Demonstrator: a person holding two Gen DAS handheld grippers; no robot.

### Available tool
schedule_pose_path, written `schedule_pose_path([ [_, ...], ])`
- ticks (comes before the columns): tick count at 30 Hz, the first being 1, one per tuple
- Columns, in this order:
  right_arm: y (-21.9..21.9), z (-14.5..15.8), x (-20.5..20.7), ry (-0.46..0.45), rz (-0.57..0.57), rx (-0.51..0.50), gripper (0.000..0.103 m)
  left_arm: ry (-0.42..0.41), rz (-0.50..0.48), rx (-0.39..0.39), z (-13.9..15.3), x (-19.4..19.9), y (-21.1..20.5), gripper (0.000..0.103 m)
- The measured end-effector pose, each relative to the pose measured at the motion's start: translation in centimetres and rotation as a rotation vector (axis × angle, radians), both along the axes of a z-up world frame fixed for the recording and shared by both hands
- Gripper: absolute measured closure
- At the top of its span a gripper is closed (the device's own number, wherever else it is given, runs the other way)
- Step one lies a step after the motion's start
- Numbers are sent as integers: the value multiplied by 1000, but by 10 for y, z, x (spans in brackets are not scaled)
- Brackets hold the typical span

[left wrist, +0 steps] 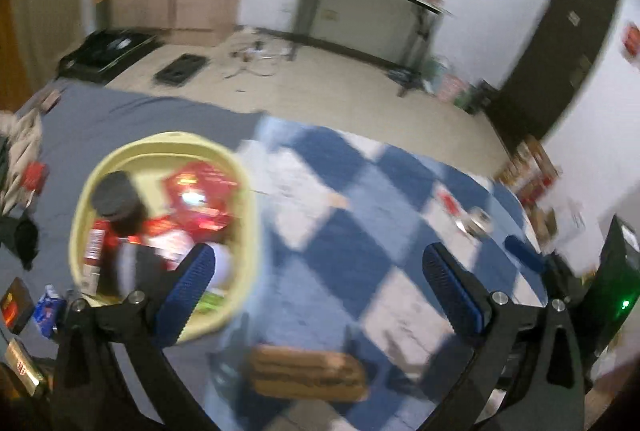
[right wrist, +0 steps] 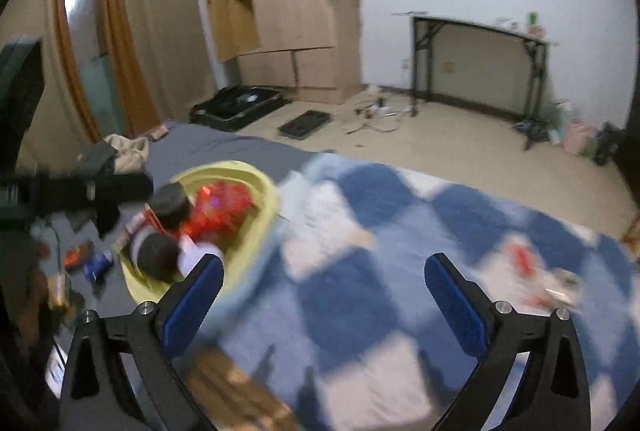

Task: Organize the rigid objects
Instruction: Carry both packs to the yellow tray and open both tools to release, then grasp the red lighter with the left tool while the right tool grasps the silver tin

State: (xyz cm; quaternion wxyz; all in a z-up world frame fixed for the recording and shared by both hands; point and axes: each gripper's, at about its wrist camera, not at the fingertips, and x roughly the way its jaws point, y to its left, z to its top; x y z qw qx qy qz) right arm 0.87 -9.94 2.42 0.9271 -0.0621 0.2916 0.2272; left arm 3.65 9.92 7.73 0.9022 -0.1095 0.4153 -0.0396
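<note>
A pale yellow basket sits on the bed, holding red packets and a black-capped jar. It also shows in the right wrist view. My left gripper is open and empty above the blue-and-white checked blanket, right of the basket. My right gripper is open and empty over the same blanket. A brown wooden block lies below the left gripper; it also shows in the right wrist view. A small can and a red item lie at the right.
A grey sheet covers the bed's left part, with clothes and small boxes at its edge. Beyond the bed lie beige floor, a black case, a wooden wardrobe and a folding table.
</note>
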Motion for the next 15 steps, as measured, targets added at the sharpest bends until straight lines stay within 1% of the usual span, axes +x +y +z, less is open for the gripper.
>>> schedule_pose_path([
  [1, -24, 3, -18, -15, -19, -29, 0, 8, -27, 12, -2, -5, -22, 0],
  [2, -40, 4, -29, -20, -35, -50, 0, 18, -43, 10, -5, -9, -35, 0],
  [3, -65, 5, -45, -27, -61, -86, 0, 26, -55, -11, -11, -14, -49, 0],
  [4, -81, 5, -57, -32, -75, -110, 0, 38, -53, -37, -19, -18, -62, 0],
  [6, -116, 3, -75, -41, -126, -157, 0, 85, -37, -53, -36, -19, -81, 0],
  [8, -140, 0, -86, -33, -173, -153, 0, 140, -24, -68, -48, -12, -94, 0],
  [10, -158, -1, -88, -28, -207, -137, 0, 159, -1, -76, -50, -5, -100, 0],
  [12, -168, -3, -85, -38, -213, -129, 0, 155, 26, -94, -48, 7, -105, 0],
  [13, -174, -6, -79, -42, -222, -135, 0, 156, 34, -102, -49, 15, -107, 0],
  [15, -183, -15, -64, -43, -242, -145, 0, 193, 57, -89, -55, 39, -119, 0],
])
